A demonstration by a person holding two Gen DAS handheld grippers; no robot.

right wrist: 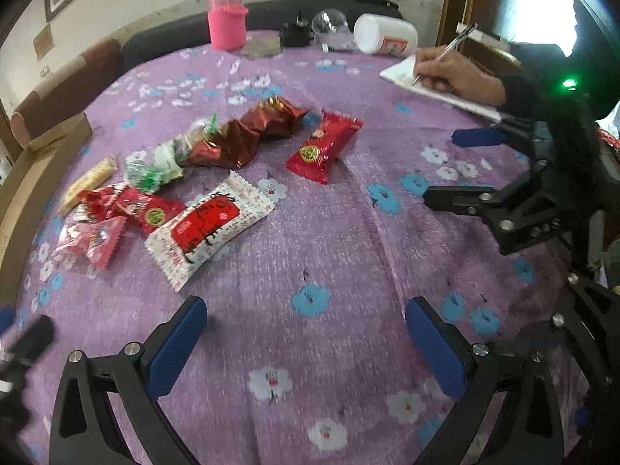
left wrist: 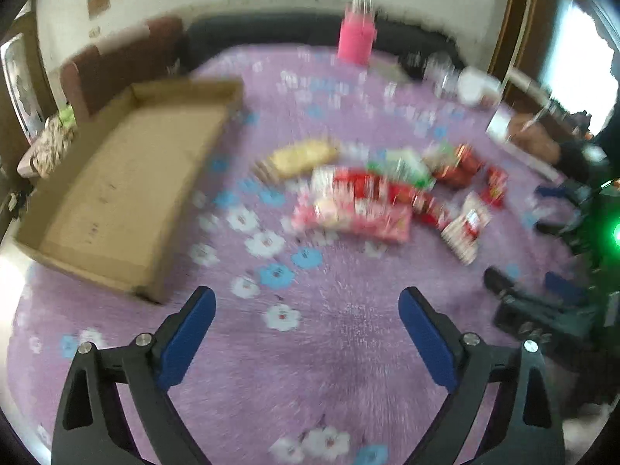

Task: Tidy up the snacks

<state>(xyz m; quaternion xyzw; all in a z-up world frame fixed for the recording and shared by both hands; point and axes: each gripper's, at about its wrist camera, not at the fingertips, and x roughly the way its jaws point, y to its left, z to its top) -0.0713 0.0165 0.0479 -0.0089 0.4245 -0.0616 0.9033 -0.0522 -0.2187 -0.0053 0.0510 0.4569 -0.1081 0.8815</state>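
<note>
Several snack packets lie on a purple flowered tablecloth [right wrist: 329, 240]. In the right wrist view I see a white and red packet [right wrist: 209, 228], a bright red packet [right wrist: 323, 147], a dark red foil strip [right wrist: 252, 131], a green and white packet [right wrist: 155, 166], a pink packet [right wrist: 93, 240] and a yellow bar [right wrist: 89, 182]. The left wrist view is blurred and shows the same pile [left wrist: 368, 193] and an empty cardboard box [left wrist: 128, 190] at the left. My left gripper [left wrist: 306, 302] is open and empty above the cloth. My right gripper [right wrist: 306, 310] is open and empty, short of the packets.
A pink bottle [right wrist: 226, 19], a clear glass [right wrist: 329, 23] and a white jar [right wrist: 385, 35] on its side stand at the table's far edge. A person's hand [right wrist: 453, 73] writes on a notepad [right wrist: 410, 77] at the right. Another black gripper [right wrist: 515, 201] rests at the right.
</note>
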